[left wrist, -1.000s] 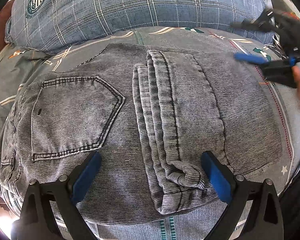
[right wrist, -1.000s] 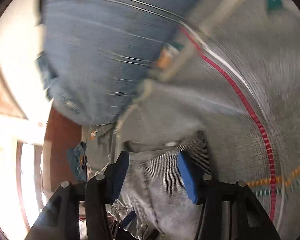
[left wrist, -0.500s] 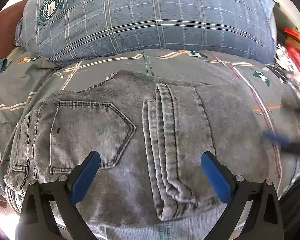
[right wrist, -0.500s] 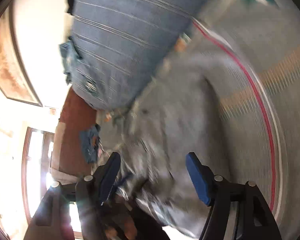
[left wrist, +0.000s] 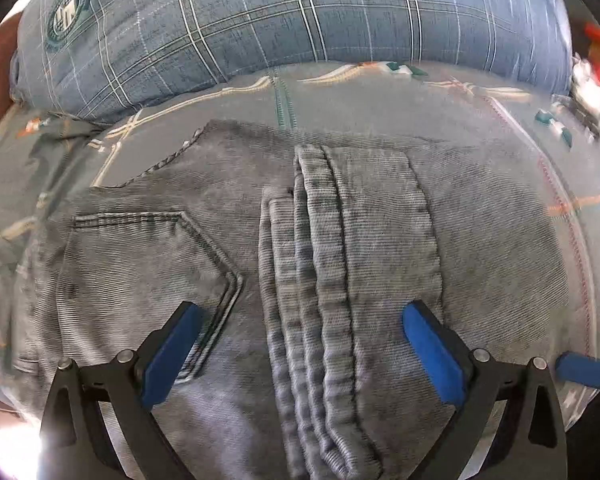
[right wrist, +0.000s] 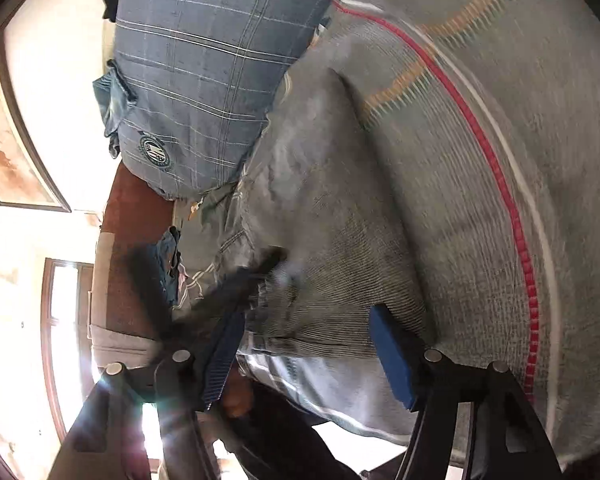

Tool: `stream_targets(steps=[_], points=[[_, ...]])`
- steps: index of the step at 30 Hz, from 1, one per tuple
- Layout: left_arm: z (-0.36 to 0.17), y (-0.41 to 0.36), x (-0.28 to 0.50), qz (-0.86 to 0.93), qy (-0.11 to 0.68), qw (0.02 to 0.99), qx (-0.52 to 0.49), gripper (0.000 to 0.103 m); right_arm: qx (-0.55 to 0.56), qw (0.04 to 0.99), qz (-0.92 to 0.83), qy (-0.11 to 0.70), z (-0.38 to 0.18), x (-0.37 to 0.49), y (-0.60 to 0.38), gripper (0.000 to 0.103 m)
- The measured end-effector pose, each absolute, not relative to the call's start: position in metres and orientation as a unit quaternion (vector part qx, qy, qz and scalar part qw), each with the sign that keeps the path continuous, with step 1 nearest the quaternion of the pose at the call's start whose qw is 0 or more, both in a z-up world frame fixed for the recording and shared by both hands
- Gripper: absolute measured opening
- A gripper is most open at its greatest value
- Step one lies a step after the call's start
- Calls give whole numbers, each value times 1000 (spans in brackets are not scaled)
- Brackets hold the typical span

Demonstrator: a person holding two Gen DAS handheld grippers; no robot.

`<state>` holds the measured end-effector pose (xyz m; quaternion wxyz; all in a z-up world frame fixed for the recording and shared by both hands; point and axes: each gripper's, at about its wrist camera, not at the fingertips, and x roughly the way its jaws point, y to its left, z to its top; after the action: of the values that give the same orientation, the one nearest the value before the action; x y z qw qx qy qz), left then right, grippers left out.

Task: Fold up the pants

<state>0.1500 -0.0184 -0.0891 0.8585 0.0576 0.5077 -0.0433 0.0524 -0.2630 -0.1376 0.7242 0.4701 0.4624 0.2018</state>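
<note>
The grey jeans (left wrist: 308, 264) lie folded into a compact block on the patterned bedsheet (left wrist: 380, 92), just in front of the plaid pillow (left wrist: 284, 20), back pocket up and the leg hems stacked across the middle, so I judge the folding mostly done, with perhaps one last fold or a tidy-up left. My left gripper (left wrist: 300, 344) hangs over the near edge with jaws spread wide around the hem stack, holding nothing. My right gripper (right wrist: 304, 344) is at the jeans' right edge, jaws apart too; the view is blurred, so I can't say whether its pads touch the denim.
</note>
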Motion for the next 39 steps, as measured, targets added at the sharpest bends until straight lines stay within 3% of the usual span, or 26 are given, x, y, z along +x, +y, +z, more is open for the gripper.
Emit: stream_targets(steps=[6,13,20,25,31,34,35,36,39], points=[[-62,-19,142,-61,461,884,49,101,461,741,213,439,-102,108,-277,69],[-96,-21,147,-58,495,866,39,103,472,726,168,472,-153,186,-285,68],[-76,-10,145,-67,478,875,29,102,422,767,160,456,-110,120,-285,68],[-71,-7,150,-61,480,875,6,102,402,758,147,493,-125,74,-279,68],[-83,-16,149,-68,498,865,18,102,396,761,145,493,-133,82,-275,66],[-93,-17,151,-62,502,862,27,102,386,760,124,507,-141,95,-275,46],[-92,-18,151,-61,502,862,31,102,389,752,121,518,-146,99,-274,31],[-92,-18,151,-60,502,862,32,102,387,751,117,522,-148,100,-274,23],[-93,-18,152,-64,501,862,32,103,367,764,109,520,-138,98,-272,9]])
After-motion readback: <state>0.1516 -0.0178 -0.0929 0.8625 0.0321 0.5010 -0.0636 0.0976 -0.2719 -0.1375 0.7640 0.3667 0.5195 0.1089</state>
